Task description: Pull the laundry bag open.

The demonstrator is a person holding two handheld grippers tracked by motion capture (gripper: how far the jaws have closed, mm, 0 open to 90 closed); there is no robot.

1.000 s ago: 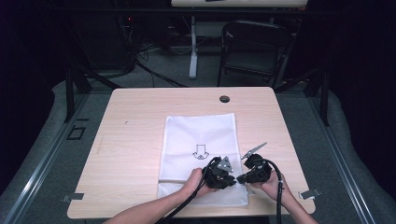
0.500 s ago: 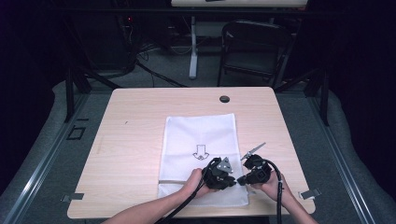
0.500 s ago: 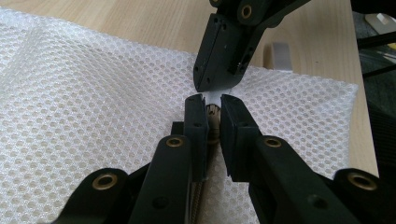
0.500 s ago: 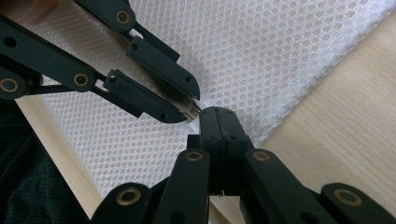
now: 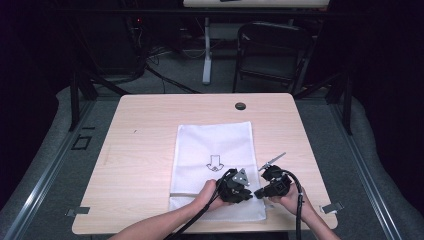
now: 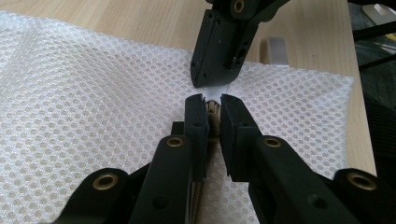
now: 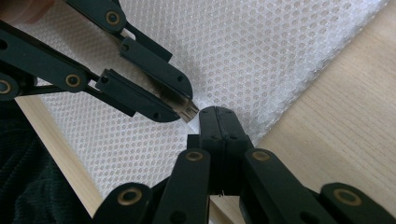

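Left gripper view: my left gripper (image 6: 212, 105) clamps its jaws on the zipper pull (image 6: 213, 111) at the mesh bag's (image 5: 212, 150) near-right corner; my right gripper (image 7: 219, 116) pinches the bag's edge just beside it.

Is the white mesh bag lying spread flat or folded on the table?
Spread flat: the white mesh bag lies as one smooth rectangle on the table, its arrow print fully visible.

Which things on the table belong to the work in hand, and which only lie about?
In use:
- white mesh zip bag
- its brass zip slider, in the left gripper
- right gripper, pinching the bag's edge

Lying about:
- black round grommet in the wooden table
- black chair behind
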